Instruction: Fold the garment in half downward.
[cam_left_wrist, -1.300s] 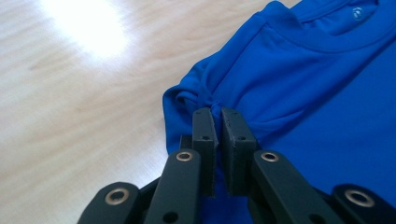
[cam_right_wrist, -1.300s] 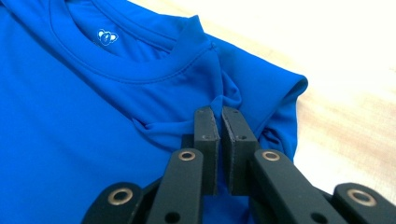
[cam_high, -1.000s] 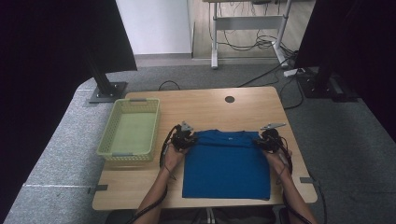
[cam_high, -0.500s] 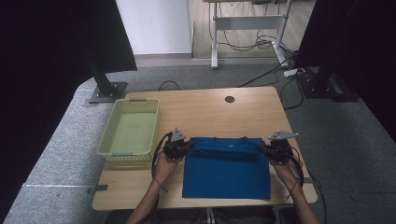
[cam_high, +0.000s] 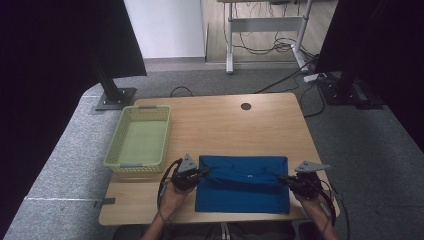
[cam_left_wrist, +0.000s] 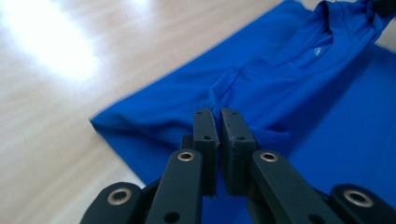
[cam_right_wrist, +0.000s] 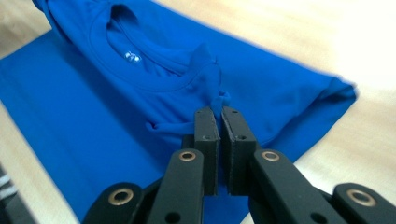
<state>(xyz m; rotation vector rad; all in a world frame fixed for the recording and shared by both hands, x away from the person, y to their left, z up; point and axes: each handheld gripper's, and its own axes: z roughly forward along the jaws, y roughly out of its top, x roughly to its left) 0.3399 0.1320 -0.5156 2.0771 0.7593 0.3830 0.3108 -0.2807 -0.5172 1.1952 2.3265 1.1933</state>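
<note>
green basket (cam_high: 140, 140) left, bare tabletop (cam_high: 235, 130) beyond

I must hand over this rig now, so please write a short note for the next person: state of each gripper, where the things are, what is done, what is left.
Left gripper: shut on the blue shirt, pinching its left edge near the collar.
Right gripper: shut on the same shirt, at its right edge.
Shirt: on the near part of the wooden table, collar end lifted between the two grippers and folded over toward the person.
Green basket: on the table's left side, nothing in it.
Done: the top edge is gripped and the fold is under way.
Left, probably: lay the fold down, finish folding, perhaps put the shirt in the basket.
</note>
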